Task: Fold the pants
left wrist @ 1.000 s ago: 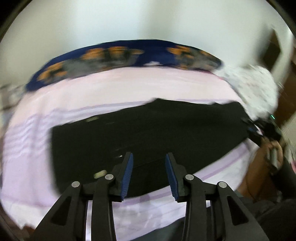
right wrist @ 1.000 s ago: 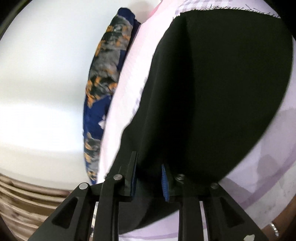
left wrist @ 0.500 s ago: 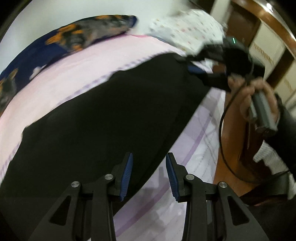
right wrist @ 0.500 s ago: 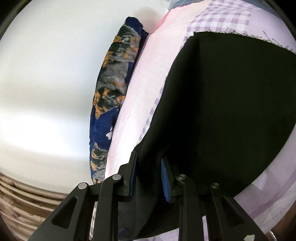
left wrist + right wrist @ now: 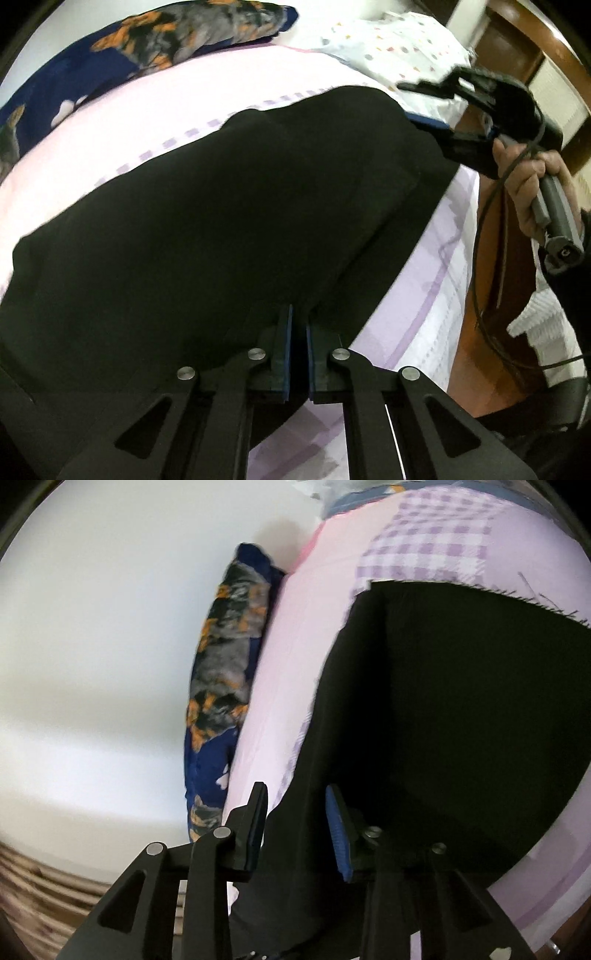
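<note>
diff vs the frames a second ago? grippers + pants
The left gripper swung over to the near edge of the black pants and shut on the fabric. The right gripper is opening, the pants' end still between its pads. The pants stay spread on the pink sheet.

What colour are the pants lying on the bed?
Plain black pants, clearest in the left wrist view, against the pink and lilac sheet.

Pants (image 5: 229,221) on bed (image 5: 155,122); pillow (image 5: 155,40) behind, against wall (image 5: 110,627).
</note>
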`<action>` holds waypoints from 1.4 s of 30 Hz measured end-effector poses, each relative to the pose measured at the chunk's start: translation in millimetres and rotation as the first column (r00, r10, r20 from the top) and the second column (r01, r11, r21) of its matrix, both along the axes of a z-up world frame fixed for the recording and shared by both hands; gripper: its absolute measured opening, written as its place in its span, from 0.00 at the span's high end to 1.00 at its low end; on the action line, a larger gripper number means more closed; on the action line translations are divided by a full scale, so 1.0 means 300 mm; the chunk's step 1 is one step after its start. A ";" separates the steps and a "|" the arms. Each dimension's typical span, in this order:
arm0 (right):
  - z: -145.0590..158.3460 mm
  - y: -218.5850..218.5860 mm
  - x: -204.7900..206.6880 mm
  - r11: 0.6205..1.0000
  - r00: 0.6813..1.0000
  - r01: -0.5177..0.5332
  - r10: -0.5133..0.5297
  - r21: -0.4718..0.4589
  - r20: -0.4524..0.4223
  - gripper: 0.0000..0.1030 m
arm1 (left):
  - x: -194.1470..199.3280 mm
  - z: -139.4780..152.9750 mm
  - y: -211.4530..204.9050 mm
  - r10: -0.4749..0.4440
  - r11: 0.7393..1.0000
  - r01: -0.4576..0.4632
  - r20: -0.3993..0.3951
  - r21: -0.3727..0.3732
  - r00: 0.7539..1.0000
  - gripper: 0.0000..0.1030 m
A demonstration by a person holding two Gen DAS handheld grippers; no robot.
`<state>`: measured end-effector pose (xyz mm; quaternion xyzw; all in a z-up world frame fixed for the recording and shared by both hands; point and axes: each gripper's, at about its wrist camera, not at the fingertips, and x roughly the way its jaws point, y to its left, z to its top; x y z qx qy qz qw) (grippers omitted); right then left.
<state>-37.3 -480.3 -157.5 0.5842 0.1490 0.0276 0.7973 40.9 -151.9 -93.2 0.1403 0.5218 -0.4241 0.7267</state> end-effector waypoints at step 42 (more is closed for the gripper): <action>0.014 -0.034 0.203 0.984 0.982 -0.031 -0.003 -0.177 -0.188 0.65 | 0.045 -0.026 0.070 0.019 0.994 -0.024 -0.050 -0.105 0.999 0.94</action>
